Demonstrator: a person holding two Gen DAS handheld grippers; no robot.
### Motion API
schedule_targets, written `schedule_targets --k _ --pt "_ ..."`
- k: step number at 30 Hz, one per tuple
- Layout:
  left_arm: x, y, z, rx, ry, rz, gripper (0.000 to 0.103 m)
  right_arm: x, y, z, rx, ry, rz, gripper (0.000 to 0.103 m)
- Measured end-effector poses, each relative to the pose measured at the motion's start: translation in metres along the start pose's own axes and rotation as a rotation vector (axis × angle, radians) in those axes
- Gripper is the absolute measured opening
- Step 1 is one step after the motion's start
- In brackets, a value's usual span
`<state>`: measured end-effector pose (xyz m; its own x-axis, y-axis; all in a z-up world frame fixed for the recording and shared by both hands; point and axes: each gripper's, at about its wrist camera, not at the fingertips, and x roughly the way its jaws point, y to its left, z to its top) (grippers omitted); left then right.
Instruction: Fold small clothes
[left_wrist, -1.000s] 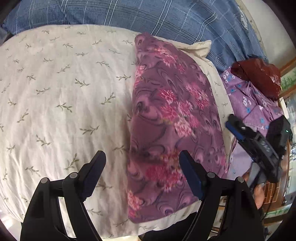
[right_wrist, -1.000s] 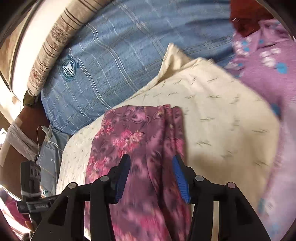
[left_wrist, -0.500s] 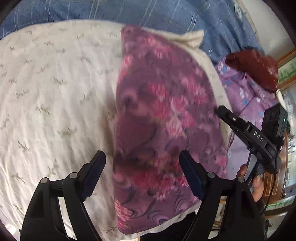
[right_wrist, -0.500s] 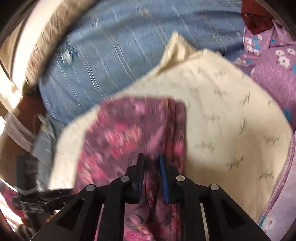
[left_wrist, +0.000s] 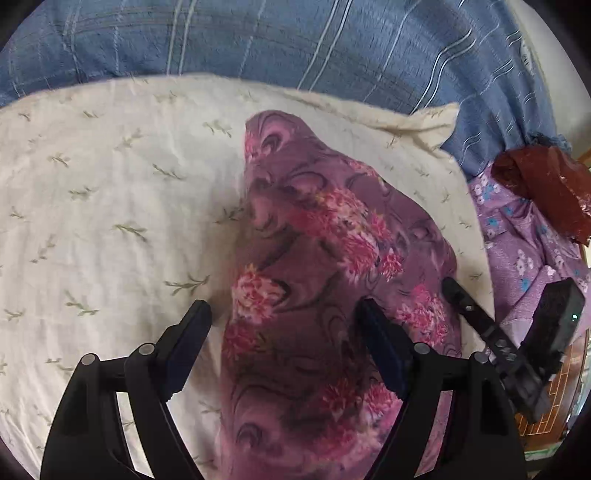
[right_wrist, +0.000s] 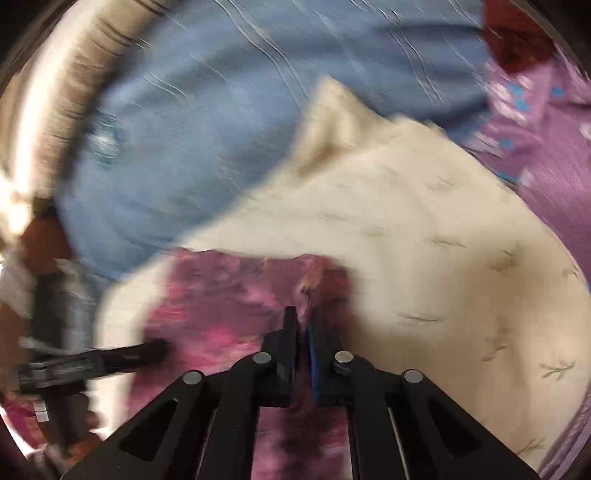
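A purple garment with pink flowers (left_wrist: 325, 280) lies on a cream pillow (left_wrist: 110, 206) and is bunched and raised along its right side. My left gripper (left_wrist: 284, 332) is open above its near part, with cloth between the fingers but not gripped. My right gripper (right_wrist: 303, 325) is shut on a fold of the same garment (right_wrist: 229, 306) and lifts it. The right wrist view is blurred by motion. The right gripper also shows in the left wrist view (left_wrist: 476, 317), at the garment's right edge.
A blue plaid blanket (left_wrist: 332, 48) lies behind the pillow. A lilac flowered garment (left_wrist: 524, 251) and a dark red cloth (left_wrist: 546, 184) lie at the right. The left gripper (right_wrist: 92, 362) shows at the left of the right wrist view.
My right gripper closed on a fold of the garment and pulled it up, so the cloth went from flat to bunched. My left gripper stayed open and moved in over the garment.
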<state>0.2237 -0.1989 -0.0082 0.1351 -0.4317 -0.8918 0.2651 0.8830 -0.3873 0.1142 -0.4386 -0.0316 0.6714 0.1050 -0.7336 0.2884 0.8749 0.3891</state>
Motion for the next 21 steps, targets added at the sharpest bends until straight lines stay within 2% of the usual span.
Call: schedule_targets --k 2,4,6,7,8,12,14,15,17,18,21 --pt "0.000 0.000 -0.002 0.002 0.001 0.004 0.082 0.001 -0.003 -0.005 -0.001 0.006 0.004 0.008" --pt "-0.013 0.002 -0.006 0.025 -0.006 -0.033 0.082 -0.015 -0.003 -0.003 0.025 -0.020 0.047 0.017" --pt "-0.026 0.007 -0.009 0.033 -0.017 -0.052 0.082 -0.033 -0.015 -0.005 0.068 -0.038 0.113 0.029" --pt "-0.032 0.013 -0.012 0.034 -0.018 -0.060 0.082 -0.037 -0.021 -0.007 0.086 -0.031 0.146 0.041" --pt "-0.034 0.018 -0.014 0.029 -0.014 -0.068 0.082 -0.040 -0.025 -0.010 0.101 -0.021 0.163 0.049" --pt "-0.022 0.032 -0.025 -0.037 0.040 -0.134 0.083 -0.032 -0.034 -0.031 0.121 0.034 0.175 0.049" --pt "-0.016 0.027 -0.032 -0.039 0.064 -0.150 0.083 -0.025 -0.034 -0.042 0.163 0.074 0.253 0.049" --pt "-0.016 0.023 -0.036 -0.022 0.067 -0.159 0.083 -0.022 -0.032 -0.050 0.191 0.094 0.334 0.049" --pt "-0.016 0.019 -0.043 -0.004 0.098 -0.206 0.083 -0.023 -0.029 -0.058 0.193 0.110 0.412 0.058" --pt "-0.013 0.017 -0.045 -0.010 0.119 -0.236 0.085 -0.022 -0.027 -0.061 0.171 0.115 0.417 0.058" --pt "-0.008 0.013 -0.046 -0.010 0.097 -0.253 0.088 -0.024 -0.026 -0.063 0.141 0.103 0.389 0.053"
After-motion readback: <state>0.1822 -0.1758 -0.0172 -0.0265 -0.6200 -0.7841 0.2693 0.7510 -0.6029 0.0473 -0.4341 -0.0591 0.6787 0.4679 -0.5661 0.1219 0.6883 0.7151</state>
